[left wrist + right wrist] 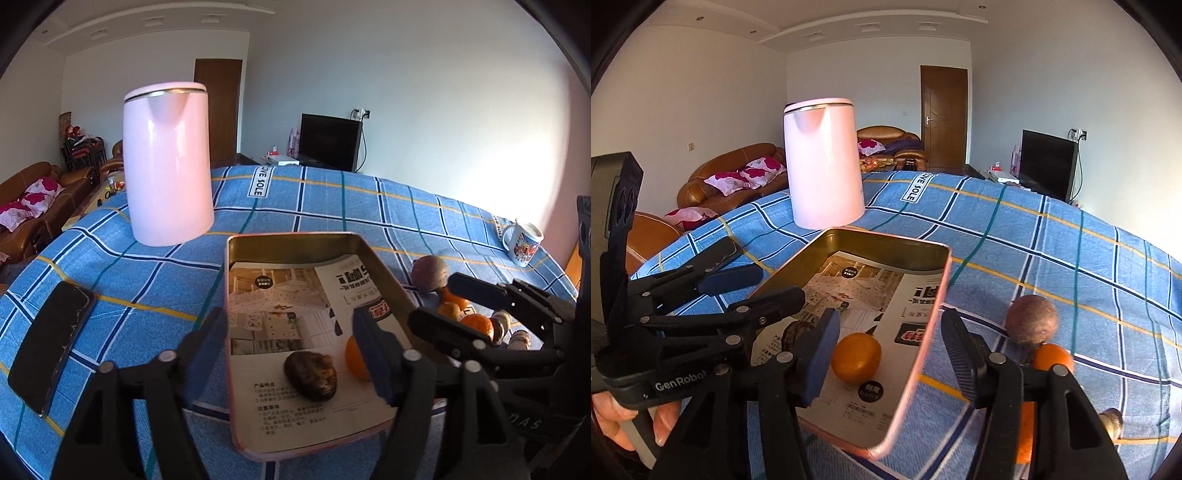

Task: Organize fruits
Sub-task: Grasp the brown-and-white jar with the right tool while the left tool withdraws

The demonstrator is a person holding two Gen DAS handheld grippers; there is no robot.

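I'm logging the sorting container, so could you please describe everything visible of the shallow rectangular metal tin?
The shallow rectangular metal tin lies open and flat on the blue checked tablecloth. It has pink outer walls, a gold interior and rounded corners. A printed leaflet lines its floor, carrying a brown wrinkled fruit and an orange.

The left gripper [291,328] hangs over the near end of the tin tray [384,273], its jaws spread wide and gripping nothing. The right gripper [890,336] hovers at the tray's right rim, jaws also wide apart, straddling that rim. A bare hand [613,424] grips the left gripper's handle, left of the tray.
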